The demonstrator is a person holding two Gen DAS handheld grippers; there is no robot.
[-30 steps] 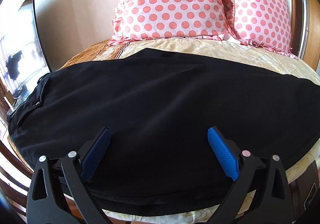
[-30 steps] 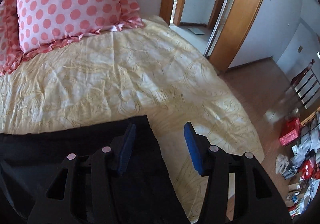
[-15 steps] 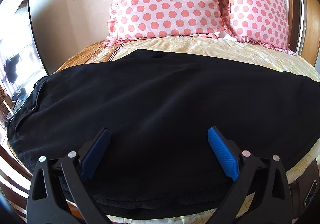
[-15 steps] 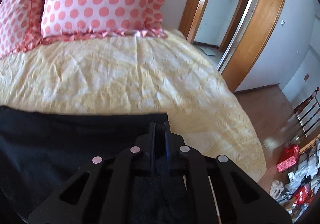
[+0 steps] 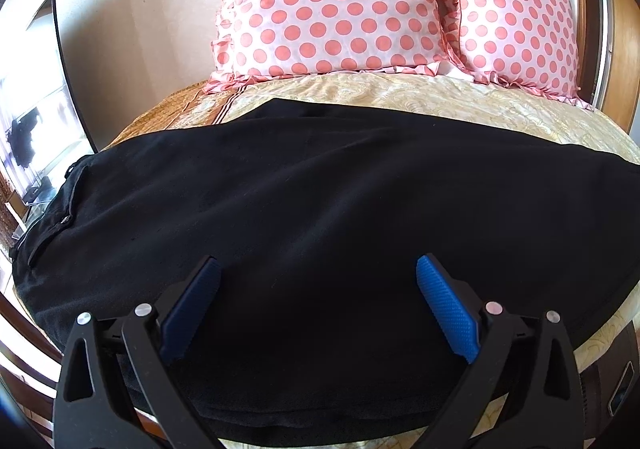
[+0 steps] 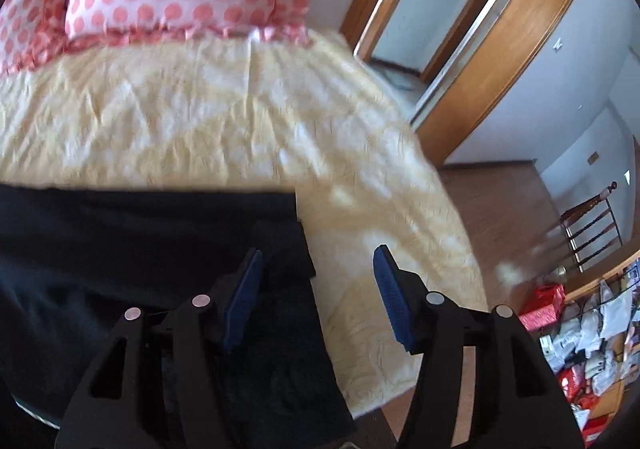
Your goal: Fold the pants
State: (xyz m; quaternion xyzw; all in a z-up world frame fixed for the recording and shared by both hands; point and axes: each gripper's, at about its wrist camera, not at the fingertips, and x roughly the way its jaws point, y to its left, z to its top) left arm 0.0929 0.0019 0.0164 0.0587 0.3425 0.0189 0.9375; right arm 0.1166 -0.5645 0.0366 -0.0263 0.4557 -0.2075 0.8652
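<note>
Black pants (image 5: pixel 320 209) lie flat across the yellow bedspread (image 5: pixel 460 101), waistband at the left. My left gripper (image 5: pixel 318 281) hovers over their near edge, open, with nothing between its blue pads. In the right wrist view the leg ends (image 6: pixel 160 241) of the pants stop at a straight hem on the bedspread (image 6: pixel 220 109). My right gripper (image 6: pixel 318 273) is over that hem corner and its jaws are opening. The left pad is above the black cloth, the right pad above the bedspread. The pads do not press on the cloth.
Two pink polka-dot pillows (image 5: pixel 332 5) (image 5: pixel 516 21) lean at the head of the bed. A wooden door frame (image 6: pixel 500 49) and doorway lie beyond the bed's right side. A chair (image 6: pixel 588 225) and cluttered shelves (image 6: pixel 580 349) stand on the floor at right.
The right gripper shut on the hem half a second ago and has since opened, letting go of the cloth. It also rolled a little. The left gripper stayed open and still.
</note>
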